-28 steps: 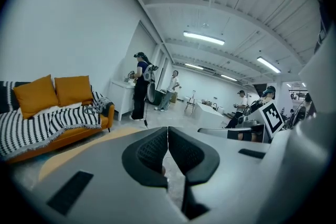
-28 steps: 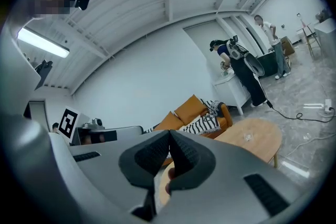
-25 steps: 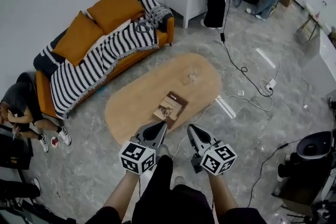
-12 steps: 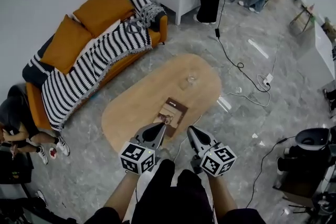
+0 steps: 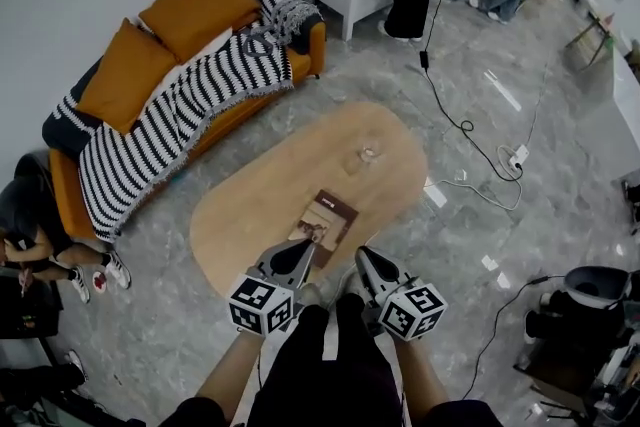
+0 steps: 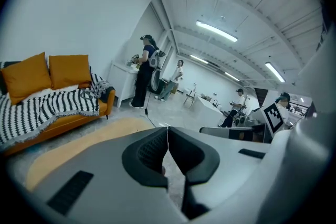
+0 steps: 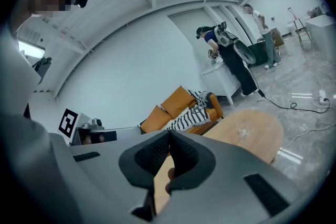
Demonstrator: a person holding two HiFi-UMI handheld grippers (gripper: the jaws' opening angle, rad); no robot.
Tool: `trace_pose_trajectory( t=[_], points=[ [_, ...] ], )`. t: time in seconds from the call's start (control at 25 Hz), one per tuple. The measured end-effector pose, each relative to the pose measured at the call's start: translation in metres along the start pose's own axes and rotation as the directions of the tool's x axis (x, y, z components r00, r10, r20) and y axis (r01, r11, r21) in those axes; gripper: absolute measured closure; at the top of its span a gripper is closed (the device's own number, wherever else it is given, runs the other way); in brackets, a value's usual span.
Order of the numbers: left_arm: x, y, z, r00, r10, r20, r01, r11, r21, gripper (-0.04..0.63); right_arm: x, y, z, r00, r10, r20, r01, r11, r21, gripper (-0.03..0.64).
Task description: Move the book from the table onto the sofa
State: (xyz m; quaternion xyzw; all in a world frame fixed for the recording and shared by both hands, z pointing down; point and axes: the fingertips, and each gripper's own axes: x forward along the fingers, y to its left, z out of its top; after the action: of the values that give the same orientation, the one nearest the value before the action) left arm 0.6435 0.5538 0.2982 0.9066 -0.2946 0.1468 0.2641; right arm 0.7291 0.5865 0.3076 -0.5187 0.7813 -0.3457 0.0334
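Nothing of the move is done yet: the book (image 5: 327, 215) lies flat on the wooden surface (image 5: 245, 215), well apart from the sofa (image 5: 215, 120), while the left tongs (image 5: 308, 249) and right tongs (image 5: 362, 257) hover near its closest edge, both pressed together and empty, so grasping, carrying and placing all remain.
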Motion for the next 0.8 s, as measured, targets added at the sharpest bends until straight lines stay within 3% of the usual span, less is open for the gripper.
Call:
trace_pose_trajectory(
  t=[0.52, 0.8],
  points=[
    [0.090, 0.037, -0.047, 0.993, 0.073, -0.089, -0.077, 0.996, -0.035, 0.578, 0.029, -0.113, -0.044, 0.996, 0.001, -0.084, 0.013, 0.988, 0.157, 0.594],
    [0.133, 0.074, -0.079, 0.986, 0.073, -0.147, -0.077, 0.997, -0.021, 0.578, 0.064, -0.139, -0.083, 0.990, 0.018, -0.138, 0.010, 0.980, 0.199, 0.594]
  ],
)
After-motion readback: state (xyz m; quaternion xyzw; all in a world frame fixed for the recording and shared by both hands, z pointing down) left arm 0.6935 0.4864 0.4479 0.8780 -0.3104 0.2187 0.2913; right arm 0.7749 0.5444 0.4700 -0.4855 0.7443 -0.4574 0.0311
